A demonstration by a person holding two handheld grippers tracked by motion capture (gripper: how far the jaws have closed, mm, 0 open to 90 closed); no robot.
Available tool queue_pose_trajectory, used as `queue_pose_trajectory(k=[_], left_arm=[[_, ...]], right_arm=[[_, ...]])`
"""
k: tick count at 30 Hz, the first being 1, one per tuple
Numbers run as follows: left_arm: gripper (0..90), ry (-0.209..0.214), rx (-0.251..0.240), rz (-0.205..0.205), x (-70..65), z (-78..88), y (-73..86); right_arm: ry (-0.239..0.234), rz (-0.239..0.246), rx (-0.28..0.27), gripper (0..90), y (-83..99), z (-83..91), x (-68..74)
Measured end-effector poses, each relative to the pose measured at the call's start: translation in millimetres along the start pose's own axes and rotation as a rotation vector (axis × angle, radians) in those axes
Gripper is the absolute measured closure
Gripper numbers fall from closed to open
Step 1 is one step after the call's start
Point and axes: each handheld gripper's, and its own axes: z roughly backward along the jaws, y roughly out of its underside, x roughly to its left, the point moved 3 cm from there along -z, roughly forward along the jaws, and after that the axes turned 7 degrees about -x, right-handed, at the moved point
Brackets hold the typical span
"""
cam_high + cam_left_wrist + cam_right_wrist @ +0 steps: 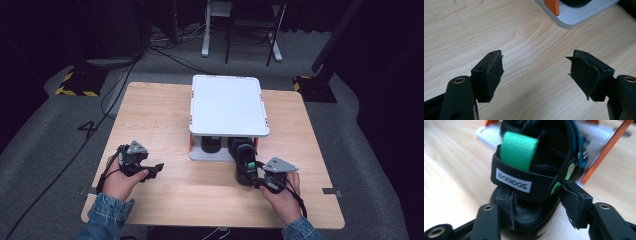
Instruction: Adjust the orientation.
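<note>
1. A white rack (227,107) with orange posts stands on the table (165,120) toward 12 o'clock, its flat top hiding most of the lower shelf.
2. A black shoe (244,162) (green heel loop, a label on its strap) lies half out of the shelf at 5 o'clock of the rack.
3. The right gripper (536,207) clamps the shoe's heel; the view is blurred, so the grip looks firm but may be loose.
4. Another dark shoe (211,144) sits on the shelf.
5. The left gripper (536,72) hovers at 8 o'clock, jaws wide, empty.
</note>
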Motion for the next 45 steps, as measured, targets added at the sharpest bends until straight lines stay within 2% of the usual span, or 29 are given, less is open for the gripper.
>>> queue_pose_trajectory(k=[3, 8, 11, 14, 17, 20, 22, 26, 27, 28, 29, 32, 33, 38, 41, 45], left_arm=[[26.6, -0.003, -0.002, 0.008, 0.4, 1.0, 0.3], [26.6, -0.004, -0.003, 0.008, 1.0, 1.0, 1.2], [26.6, -0.003, -0.005, 0.004, 0.9, 2.5, 0.0], [26.6, -0.002, -0.013, 0.009, 1.7, 3.5, -0.4], [26.6, -0.005, -0.011, 0.011, 2.4, 3.2, -0.8], [26.6, 0.002, -0.010, 0.003, 1.7, 3.1, -1.7], [26.6, 0.003, -0.009, 0.003, 1.1, 3.1, -1.9], [26.6, 0.001, -0.012, 0.000, 1.1, 2.0, -2.6], [26.6, 0.002, -0.009, -0.003, 0.8, 1.9, -2.8], [26.6, 0.003, -0.009, -0.003, -0.1, 1.4, -2.8], [26.6, 0.003, -0.010, -0.003, -0.3, 1.2, -2.8], [26.6, 0.000, -0.005, -0.004, 0.5, 0.6, -2.1], [26.6, 0.000, -0.005, 0.001, 0.4, -0.1, -1.4], [26.6, 0.002, -0.003, -0.006, 0.0, -0.3, -1.7], [26.6, 0.000, -0.002, 0.000, 1.1, -0.1, -1.4], [26.6, -0.002, 0.003, 0.001, 0.8, -0.7, -0.4]], right_arm=[[-0.031, -0.045, -0.001, 44.9, -5.2, -4.1, -4.9], [-0.034, -0.029, -0.012, 44.0, -5.5, -6.4, -1.9], [-0.033, -0.046, -0.014, 40.8, -3.2, -4.6, -2.9], [-0.051, -0.053, 0.009, 37.2, 4.8, 0.2, 0.9], [-0.071, -0.038, 0.039, 33.4, 13.2, 6.1, 7.0], [-0.075, -0.043, 0.053, 29.2, 17.7, 11.0, 12.6], [-0.076, -0.031, 0.084, 25.5, 23.0, 11.1, 17.4], [-0.036, 0.017, 0.113, 29.3, 32.4, 2.3, 21.4], [-0.023, 0.036, 0.105, 27.7, 32.0, -0.2, 20.4], [-0.037, 0.046, 0.113, 27.3, 30.3, -2.4, 19.1], [-0.040, 0.031, 0.114, 27.5, 26.7, -4.6, 17.9], [-0.042, 0.047, 0.051, 31.4, 15.2, -8.1, 13.4], [-0.056, 0.033, 0.044, 31.3, 11.4, -9.5, 11.3], [-0.051, 0.021, 0.042, 32.3, 1.0, -30.4, -2.3], [-0.053, 0.041, 0.046, 32.4, -4.2, -38.8, -7.1], [-0.085, 0.028, 0.037, 32.0, -8.3, -53.7, -17.8]])
